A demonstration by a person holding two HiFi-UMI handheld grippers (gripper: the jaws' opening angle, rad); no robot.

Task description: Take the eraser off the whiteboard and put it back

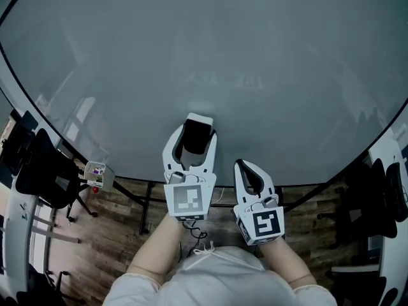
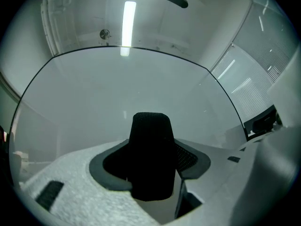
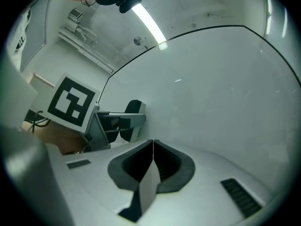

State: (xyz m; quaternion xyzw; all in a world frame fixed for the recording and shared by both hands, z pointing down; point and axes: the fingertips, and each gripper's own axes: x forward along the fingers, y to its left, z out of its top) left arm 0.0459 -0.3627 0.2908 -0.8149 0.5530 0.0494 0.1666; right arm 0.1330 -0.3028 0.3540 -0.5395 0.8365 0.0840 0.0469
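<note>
Right gripper (image 1: pixel 246 168) fingers closed, empty — eraser (image 2: pixel 150 149) clamped between the left gripper's (image 1: pixel 196 132) fingers.

White left gripper (image 1: pixel 193 131) and right gripper (image 1: pixel 242 166) bear black-and-white marker cubes (image 1: pixel 189 201).

My left hand-held gripper (image 1: pixel 197 131) clamps the eraser (image 1: pixel 194 140) between its jaws: black felt, white back, standing lengthwise along them. The whiteboard (image 1: pixel 204 56), blank and pale grey, spreads just ahead.
</note>
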